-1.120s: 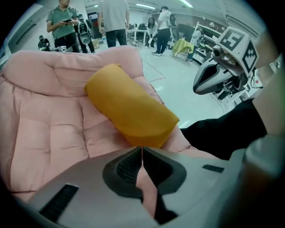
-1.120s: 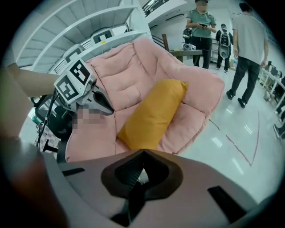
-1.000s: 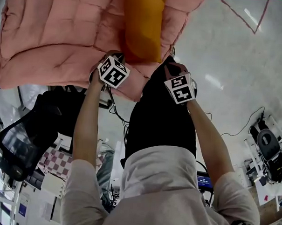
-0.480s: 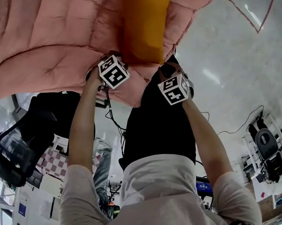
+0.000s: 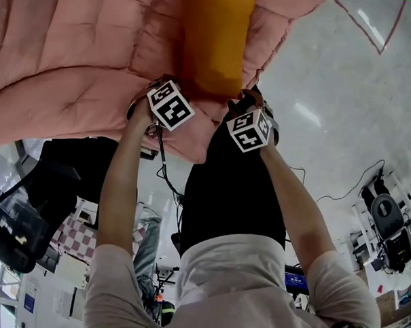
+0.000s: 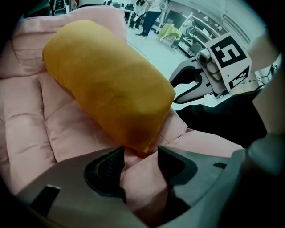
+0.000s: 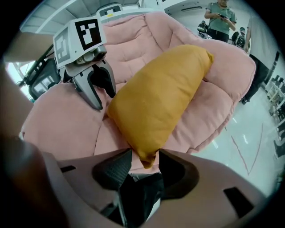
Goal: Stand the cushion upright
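The left tool [image 6: 140,153] has just been spreading; its jaws stand apart around a fold of the pink armchair [image 6: 26,111]. The right tool [image 7: 144,160], also just spreading, loosely brackets the near corner of the orange cushion [image 7: 160,98].

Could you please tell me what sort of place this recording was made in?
Probably a lab or workshop hall rather than a home: there is a glossy floor with taped lines, cabled equipment at the edge, and an office chair beside the pink lounge seat.

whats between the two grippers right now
The near end of the orange cushion, lying on the pink seat; the right gripper view shows it.
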Demonstrator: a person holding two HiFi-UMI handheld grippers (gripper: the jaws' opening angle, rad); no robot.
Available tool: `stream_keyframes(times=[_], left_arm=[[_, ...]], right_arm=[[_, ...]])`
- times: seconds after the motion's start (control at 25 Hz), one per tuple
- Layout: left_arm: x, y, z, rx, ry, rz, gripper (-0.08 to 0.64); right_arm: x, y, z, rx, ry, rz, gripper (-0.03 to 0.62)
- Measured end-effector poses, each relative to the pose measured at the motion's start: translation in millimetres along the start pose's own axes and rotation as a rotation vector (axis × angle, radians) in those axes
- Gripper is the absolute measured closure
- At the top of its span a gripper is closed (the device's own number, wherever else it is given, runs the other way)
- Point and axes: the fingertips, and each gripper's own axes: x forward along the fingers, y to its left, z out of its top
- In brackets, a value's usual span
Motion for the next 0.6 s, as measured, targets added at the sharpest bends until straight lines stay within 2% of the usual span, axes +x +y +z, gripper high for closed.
stream_keyframes(times=[0.16,0.44,0.6], left_arm=[[15,4,-4,-0.036,0.044,-0.005,0.336],[28,6,4,0.056,0.117,0.042,0.334],[36,8,12,0.066,0.099,0.057,0.336]], right_arm=[[6,-4,1,0.020,-0.011,0.003,0.411],[7,-8,4,0.039,-0.058,0.008,0.419],[6,-8,8,0.012,-0.069,0.013,0.454]])
